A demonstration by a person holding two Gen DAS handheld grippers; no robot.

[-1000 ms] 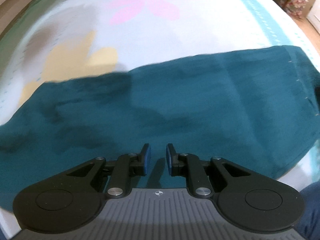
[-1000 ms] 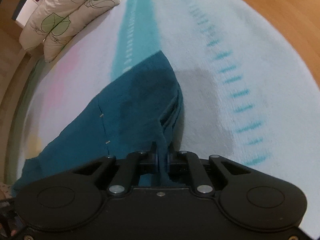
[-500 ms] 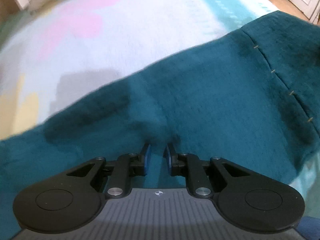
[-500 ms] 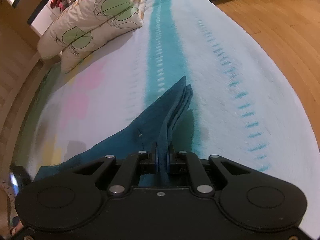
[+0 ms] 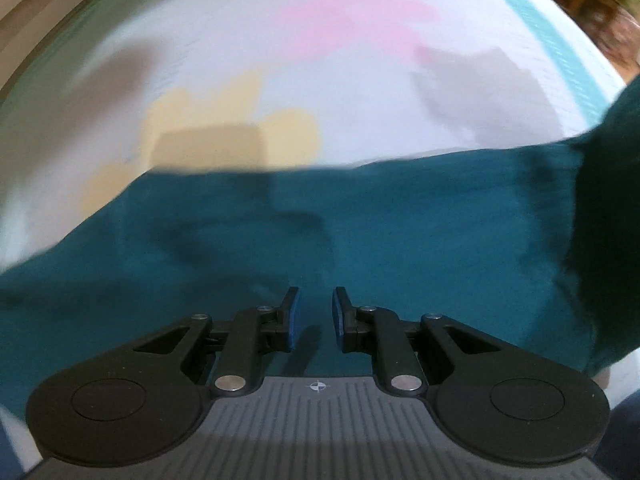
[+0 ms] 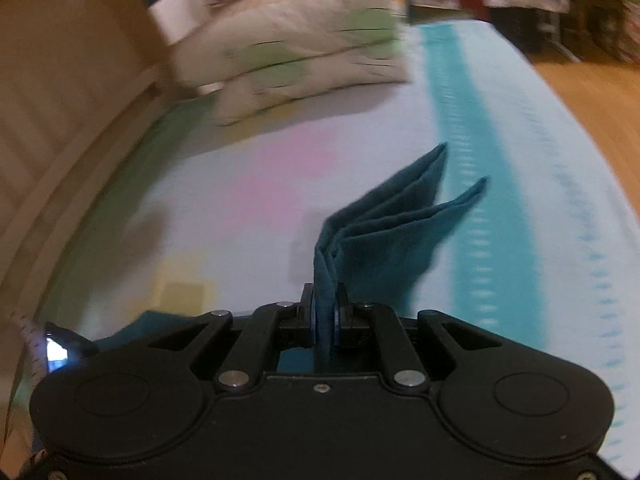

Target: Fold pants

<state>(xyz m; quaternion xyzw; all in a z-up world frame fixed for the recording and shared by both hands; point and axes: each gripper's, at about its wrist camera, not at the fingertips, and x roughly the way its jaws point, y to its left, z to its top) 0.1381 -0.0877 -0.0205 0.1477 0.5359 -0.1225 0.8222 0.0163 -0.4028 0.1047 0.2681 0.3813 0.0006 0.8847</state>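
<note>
The dark teal soft-knit pants point(image 5: 360, 240) lie spread across the pale bedsheet with pink and yellow flower prints point(image 5: 280, 80), filling the band from 9 o'clock to 3 o'clock in the left wrist view. One end rises off the bed at 3 o'clock. In the right wrist view that lifted end point(image 6: 384, 232) fans out in two loose flaps toward 1 o'clock, above the sheet's turquoise stripe point(image 6: 472, 160). A stack of cream pillows with green leaf print point(image 6: 296, 52) sits at 11 o'clock, well apart from the cloth.

The right hand-held gripper point(image 6: 325, 320) is clenched on a doubled edge of the pants, cloth pinched between its pads. The left hand-held gripper point(image 5: 314, 316) is released, jaws parted, hovering over the flat middle of the pants and holding nothing.

The risks, as I judge them: the two flaps hang unevenly, so laying them down now could leave the fold skewed or creased. Only one side is gripped; a quick carry might let a layer slip from the pinch. With the left gripper not pinning the cloth, the flat part could drag and bunch along the sheet.
</note>
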